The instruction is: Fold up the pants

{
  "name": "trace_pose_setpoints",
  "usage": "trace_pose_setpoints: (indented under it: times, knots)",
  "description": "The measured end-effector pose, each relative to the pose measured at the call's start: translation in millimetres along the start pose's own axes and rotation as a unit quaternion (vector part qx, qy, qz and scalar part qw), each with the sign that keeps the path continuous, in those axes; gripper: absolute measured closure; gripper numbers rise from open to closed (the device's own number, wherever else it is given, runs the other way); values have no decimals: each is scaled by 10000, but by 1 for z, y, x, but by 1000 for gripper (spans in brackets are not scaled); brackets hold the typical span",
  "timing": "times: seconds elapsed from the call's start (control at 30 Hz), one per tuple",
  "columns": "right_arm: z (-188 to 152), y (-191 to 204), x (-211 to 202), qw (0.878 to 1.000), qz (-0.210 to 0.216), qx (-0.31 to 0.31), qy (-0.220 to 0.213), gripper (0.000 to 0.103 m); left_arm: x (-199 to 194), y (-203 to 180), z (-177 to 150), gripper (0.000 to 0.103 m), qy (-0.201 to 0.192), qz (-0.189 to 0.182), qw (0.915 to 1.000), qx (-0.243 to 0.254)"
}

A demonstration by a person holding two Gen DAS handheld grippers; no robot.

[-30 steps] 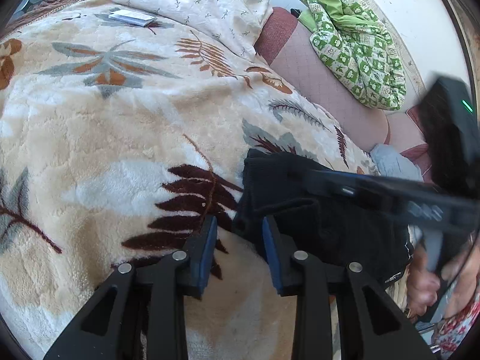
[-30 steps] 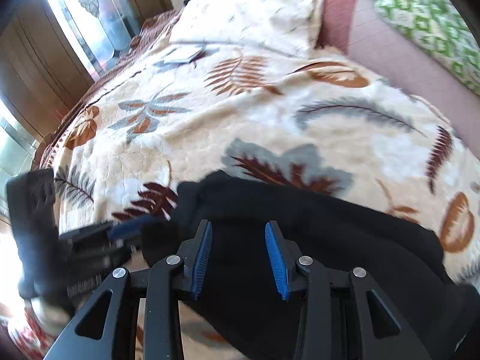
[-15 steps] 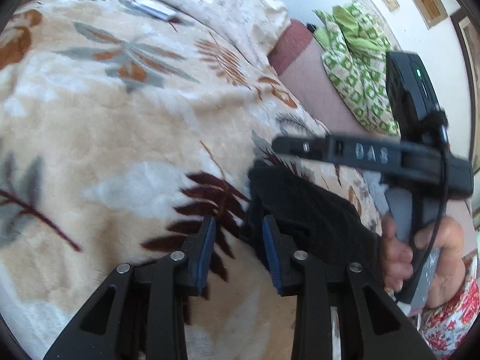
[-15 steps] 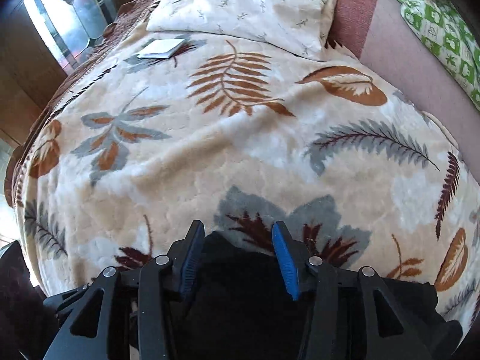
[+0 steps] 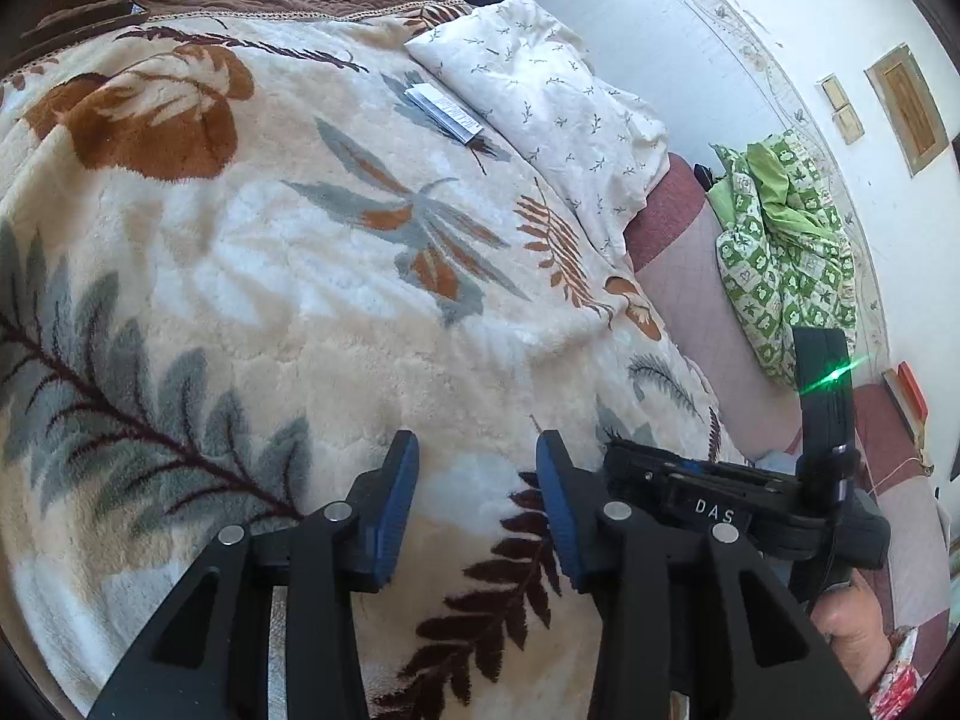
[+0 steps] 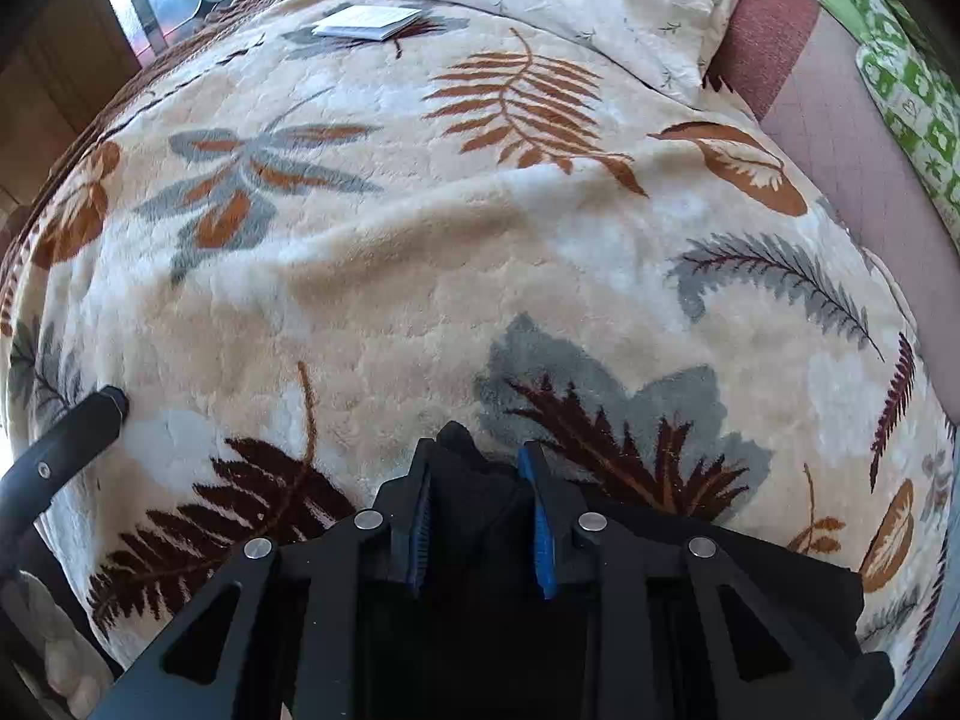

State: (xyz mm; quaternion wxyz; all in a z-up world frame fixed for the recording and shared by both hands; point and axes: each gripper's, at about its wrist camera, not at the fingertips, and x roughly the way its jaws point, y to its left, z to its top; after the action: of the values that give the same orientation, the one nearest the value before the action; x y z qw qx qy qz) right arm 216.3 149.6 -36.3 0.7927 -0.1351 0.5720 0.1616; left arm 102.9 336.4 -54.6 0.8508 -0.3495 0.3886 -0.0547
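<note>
Home bedroom, bed under leaf-print fleece blanket (image 5: 252, 276), sprigged pillow (image 5: 540, 102), framed pictures (image 5: 906, 102) on wall

The left claw (image 5: 477, 462) points forward and downward, its blue-padded fingers (image 5: 399, 498) parted with nothing between them; its jaws have just been opening. The right claw (image 6: 477, 480) points steeply down, and its jaws have just been closing: the blue pads (image 6: 543, 531) now pinch a bunch of the black pants (image 6: 474, 516). In the left wrist view the right claw's black body sits just to the right of the left claw's fingers, and the person's right hand (image 5: 852, 630) wraps its handle at the lower right edge.
</note>
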Motion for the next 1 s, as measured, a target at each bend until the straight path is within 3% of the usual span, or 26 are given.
trace_pose_setpoints:
  times: [0.1,0.13,0.4,0.5,0.57,0.6,0.63,0.73,0.83,0.93,1.0]
  knots:
    - [5,1,-4,9999,-62,112,-79,77,1,0,-1,62,36,-62,10000,-26]
    - [7,2,-3,9998,-20,144,-96,84,2,0,-1,62,59,-108,9999,-48]
    - [38,27,-2,10000,39,7,-56,84,9,-9,-6,58,186,-219,9995,144]
    - [41,17,2,9997,-203,69,-119,75,11,-5,-6,58,238,-239,9994,56]
    - [40,10,1,9997,-176,107,-151,57,12,-4,-6,57,264,-216,9994,50]
    - [38,9,-2,9995,-237,91,-196,38,12,-4,-7,57,271,-200,9994,50]
    - [34,8,-8,9990,-342,40,-296,27,12,-4,-7,57,269,-193,9994,54]
    - [14,10,-32,9974,-447,-123,-548,26,11,-4,-6,57,270,-203,9994,55]
    - [-27,-7,-67,9942,-678,-138,-823,26,10,-4,-8,57,272,-210,9994,84]
    - [-79,-71,-108,9897,-981,499,-919,28,8,-7,-10,57,262,-177,9993,193]
    - [-123,-135,-138,9780,-1285,1334,-963,28,9,-12,-13,56,267,-178,9991,273]
